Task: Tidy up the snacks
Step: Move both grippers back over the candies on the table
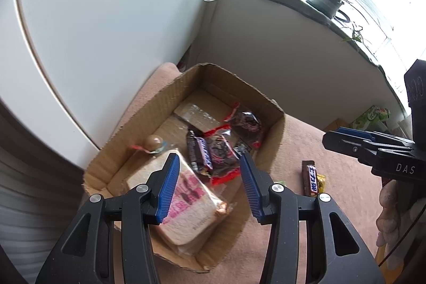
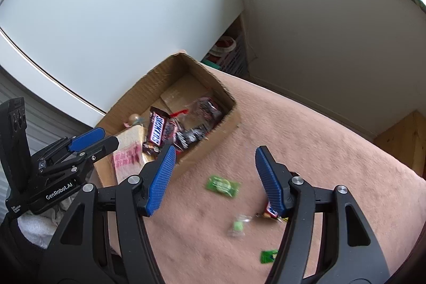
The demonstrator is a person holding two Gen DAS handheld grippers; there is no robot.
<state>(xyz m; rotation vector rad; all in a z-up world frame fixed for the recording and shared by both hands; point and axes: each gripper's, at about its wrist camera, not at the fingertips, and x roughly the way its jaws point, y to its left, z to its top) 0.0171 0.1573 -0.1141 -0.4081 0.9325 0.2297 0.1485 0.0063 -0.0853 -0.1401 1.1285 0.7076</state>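
Both tongs are apart and empty, so this reads as the gap between drops: sorting is partly done.

Left tongs (image 1: 207, 185) hang over the near end of the cardboard box (image 1: 149, 108), nothing between the pads. Right tongs (image 2: 215, 177) are off the box, above the pink cloth-covered table (image 2: 332, 151), also holding nothing.

In the box: a wrapped bread pack with pink print (image 1: 186, 193) at the near end, a Snickers bar (image 2: 156, 130), red-edged clear bags of dark candy (image 1: 221, 151), a round brown sweet (image 1: 154, 142) by the left wall, and a clear packet (image 1: 197, 113) at the far end.

Loose on the table:
- green packet (image 2: 223, 185), between the right tongs' fingers in view, but lying on the cloth below them
- small clear-wrapped green sweet (image 2: 238, 226), blurred
- second green packet (image 2: 269, 256), near the right finger
- a bar (image 2: 271, 210), mostly hidden behind the right finger; from the left camera it's a Snickers bar lying beside a yellow wrapper (image 1: 322, 181)

Next move, my read: right tongs descend on the green packet. It's flat and thin on soft cloth, so the pads need to come in low and pinch an edge or they'll slip over it. Then carry it over the box wall and release. The left tongs should clear the box opening first.
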